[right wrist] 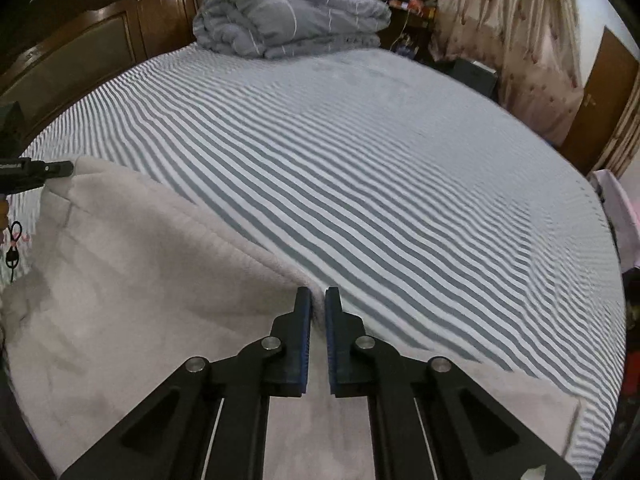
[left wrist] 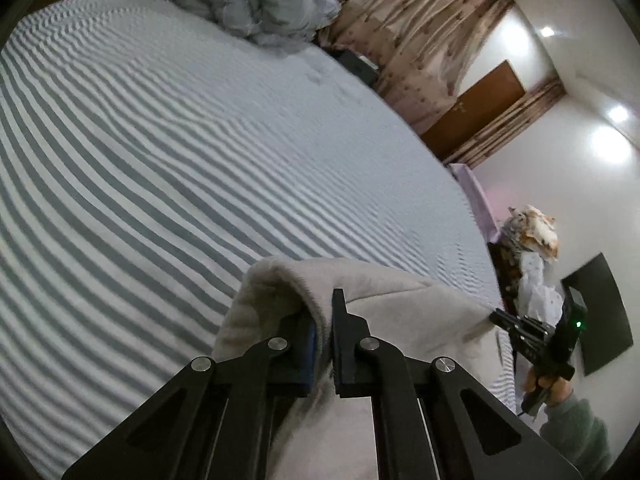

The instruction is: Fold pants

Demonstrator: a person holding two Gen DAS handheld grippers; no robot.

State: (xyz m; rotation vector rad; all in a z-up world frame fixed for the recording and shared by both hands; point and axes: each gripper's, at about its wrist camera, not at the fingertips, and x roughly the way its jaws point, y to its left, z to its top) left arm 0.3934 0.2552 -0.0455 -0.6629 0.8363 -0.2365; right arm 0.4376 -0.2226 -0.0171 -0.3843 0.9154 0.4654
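A bed point(right wrist: 400, 184) with a grey-and-white striped sheet carries pale fleece pants point(right wrist: 132, 280) spread just at the right hand-held gripper point(right wrist: 316, 300), and a folded grey quilt point(right wrist: 288, 20) lies far beyond it.

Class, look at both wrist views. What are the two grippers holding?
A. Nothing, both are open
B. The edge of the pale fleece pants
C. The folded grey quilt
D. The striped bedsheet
B: the left gripper and right gripper are each shut on the pants edge.
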